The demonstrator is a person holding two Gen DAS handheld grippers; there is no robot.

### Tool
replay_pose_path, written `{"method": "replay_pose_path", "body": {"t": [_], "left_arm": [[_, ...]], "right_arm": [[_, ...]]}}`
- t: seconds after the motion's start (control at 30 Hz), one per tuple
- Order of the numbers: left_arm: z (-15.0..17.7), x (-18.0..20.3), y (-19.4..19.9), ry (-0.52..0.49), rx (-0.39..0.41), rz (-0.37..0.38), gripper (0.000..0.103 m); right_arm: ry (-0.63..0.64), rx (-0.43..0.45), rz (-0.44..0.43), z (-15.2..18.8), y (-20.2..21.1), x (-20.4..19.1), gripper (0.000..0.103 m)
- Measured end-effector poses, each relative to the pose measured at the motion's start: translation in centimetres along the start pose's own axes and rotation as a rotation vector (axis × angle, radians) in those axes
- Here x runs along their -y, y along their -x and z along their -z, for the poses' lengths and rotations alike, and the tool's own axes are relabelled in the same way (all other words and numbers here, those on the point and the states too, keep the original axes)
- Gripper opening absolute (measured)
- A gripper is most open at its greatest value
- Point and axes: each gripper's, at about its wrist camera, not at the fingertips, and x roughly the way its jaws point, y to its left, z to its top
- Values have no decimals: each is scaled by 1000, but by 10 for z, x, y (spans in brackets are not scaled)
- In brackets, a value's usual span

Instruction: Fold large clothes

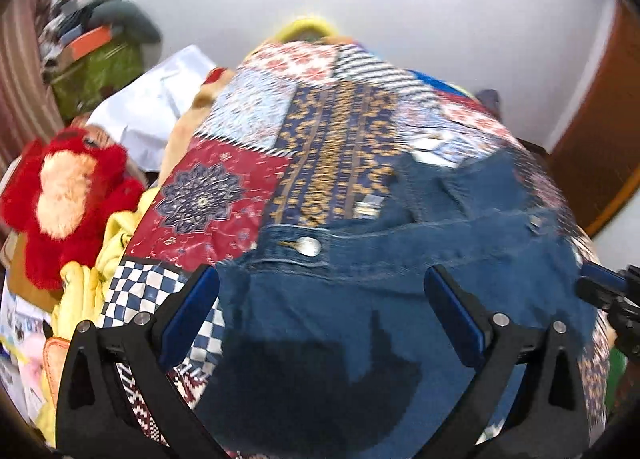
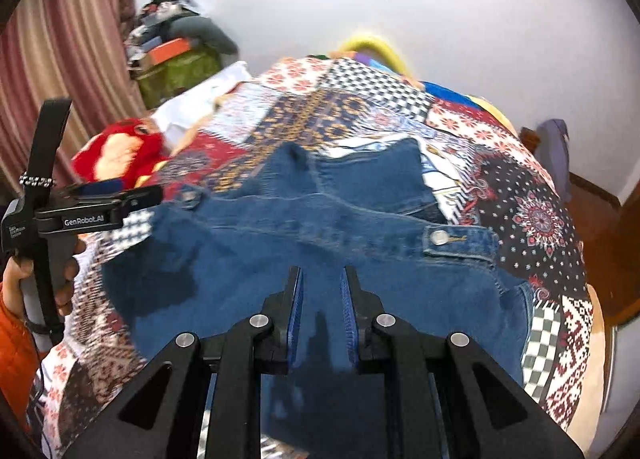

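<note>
My left tool (image 1: 320,287) gapes wide above the denim jeans (image 2: 320,227) on the patchwork bedspread (image 1: 224,195), my right tool (image 2: 322,279) nearly together, gripping nothing.

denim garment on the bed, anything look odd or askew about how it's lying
The blue denim garment lies rumpled, not flat, on the patchwork bedspread: its far part is bunched into a hump, and the buttoned cuff sticks out at an angle. No tear or stain can be made out; the dark patches look like shadows.

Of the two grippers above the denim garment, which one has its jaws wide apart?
The left gripper: its blue pads stand far apart over the denim garment. The right gripper has its pads nearly together.
</note>
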Motion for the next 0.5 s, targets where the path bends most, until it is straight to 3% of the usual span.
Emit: {"method": "replay_pose_path", "body": {"t": [0.27, 0.5], "left_arm": [[31, 40, 25, -118, 7, 91, 103], [65, 69, -3, -195, -62, 118, 103]], "right_arm": [[4, -28, -45, 28, 21, -31, 14], [-5, -124, -69, 49, -12, -38, 14]]}}
